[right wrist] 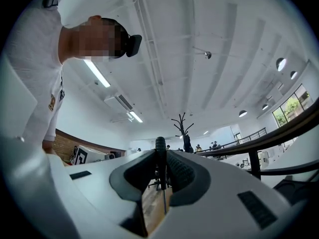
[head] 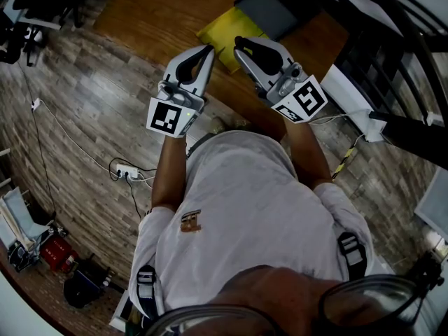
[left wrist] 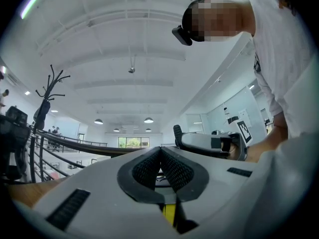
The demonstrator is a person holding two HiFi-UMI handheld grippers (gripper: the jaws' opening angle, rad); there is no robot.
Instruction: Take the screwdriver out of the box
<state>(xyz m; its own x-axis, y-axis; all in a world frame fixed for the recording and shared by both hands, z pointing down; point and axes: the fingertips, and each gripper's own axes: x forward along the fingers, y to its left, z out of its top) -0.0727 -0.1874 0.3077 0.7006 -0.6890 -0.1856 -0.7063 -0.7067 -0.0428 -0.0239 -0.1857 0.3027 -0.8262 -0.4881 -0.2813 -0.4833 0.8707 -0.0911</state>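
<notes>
The screwdriver [right wrist: 160,156] was hard to pick out in the head view, where the left gripper [head: 208,50] and right gripper [head: 240,44] hung above the wooden surface [head: 154,12]. Left gripper view: jaws together, empty. Right gripper view: jaws clamped its ribbed handle, so removal from the box looked done

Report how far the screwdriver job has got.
Looks done: the right hand-held gripper is shut on the screwdriver, ribbed black handle between its jaws, thin shaft below, held above the wooden table. In hand: holding it up. The left hand-held gripper is shut and empty. Left: probably setting it down; the box I cannot pick out.
</notes>
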